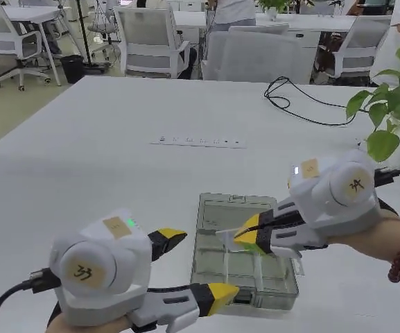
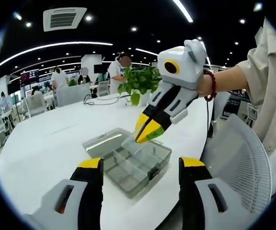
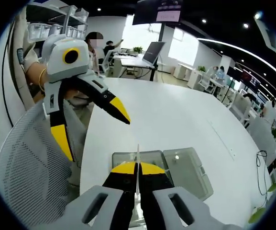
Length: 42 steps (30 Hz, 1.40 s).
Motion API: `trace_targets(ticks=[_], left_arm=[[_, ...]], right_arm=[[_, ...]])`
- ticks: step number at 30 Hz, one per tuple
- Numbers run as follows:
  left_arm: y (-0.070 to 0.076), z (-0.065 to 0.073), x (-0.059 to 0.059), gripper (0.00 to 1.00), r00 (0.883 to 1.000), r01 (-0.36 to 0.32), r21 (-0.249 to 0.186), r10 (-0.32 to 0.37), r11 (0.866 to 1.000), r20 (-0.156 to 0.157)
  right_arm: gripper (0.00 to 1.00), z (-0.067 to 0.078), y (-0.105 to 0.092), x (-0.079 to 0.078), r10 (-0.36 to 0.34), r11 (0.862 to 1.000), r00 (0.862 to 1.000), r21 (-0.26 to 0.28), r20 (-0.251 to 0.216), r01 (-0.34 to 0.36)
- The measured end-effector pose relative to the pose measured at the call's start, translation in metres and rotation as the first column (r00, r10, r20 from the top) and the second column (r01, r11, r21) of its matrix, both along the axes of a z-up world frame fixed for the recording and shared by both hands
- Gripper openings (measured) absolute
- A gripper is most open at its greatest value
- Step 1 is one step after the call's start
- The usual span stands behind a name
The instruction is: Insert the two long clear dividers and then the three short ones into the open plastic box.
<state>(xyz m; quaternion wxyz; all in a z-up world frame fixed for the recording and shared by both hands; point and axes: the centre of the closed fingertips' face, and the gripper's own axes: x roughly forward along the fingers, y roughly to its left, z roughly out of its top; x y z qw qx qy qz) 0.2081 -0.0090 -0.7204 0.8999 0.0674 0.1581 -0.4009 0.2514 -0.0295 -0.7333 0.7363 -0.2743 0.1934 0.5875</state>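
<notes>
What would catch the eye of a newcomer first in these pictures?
First, the right tongs, shut on a thin clear divider and held over the open plastic box near the front of the white table. Next, the left tongs, open, beside the box's near left corner. A green plant stands at the table's right edge.

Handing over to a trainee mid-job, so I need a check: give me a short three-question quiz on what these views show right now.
1. True or false: the left gripper is open, holding nothing.
2. What is the right gripper shut on? A) nothing B) a clear divider C) the other gripper
3. Fill in: the right gripper is over the plastic box, whose lid lies ___.
Key: 1 true; 2 B; 3 open.
</notes>
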Motion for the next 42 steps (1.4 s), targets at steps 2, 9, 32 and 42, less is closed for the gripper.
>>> trace_targets(ticks=[2,9,32,42], left_arm=[[0.001,-0.001,0.0,0.69,1.0,-0.004,0.002,0.004,1.0,-0.001],[0.001,-0.002,0.0,0.75,1.0,-0.011,-0.006,0.011,1.0,-0.003],[0.004,-0.002,0.003,0.77,1.0,-0.019,-0.026,0.018,0.999,-0.012],[0.004,-0.002,0.003,0.77,1.0,-0.012,-0.022,0.012,1.0,-0.009]], right_arm=[[0.02,-0.002,0.001,0.003,-0.006,1.0,1.0,0.001,-0.004,0.006],[0.02,-0.013,0.007,0.01,-0.007,1.0,1.0,-0.008,-0.011,0.007],[0.02,-0.029,0.009,0.018,-0.037,0.999,0.996,-0.04,-0.086,0.034],[0.02,-0.031,0.016,0.019,-0.02,0.989,0.995,-0.15,-0.102,0.004]])
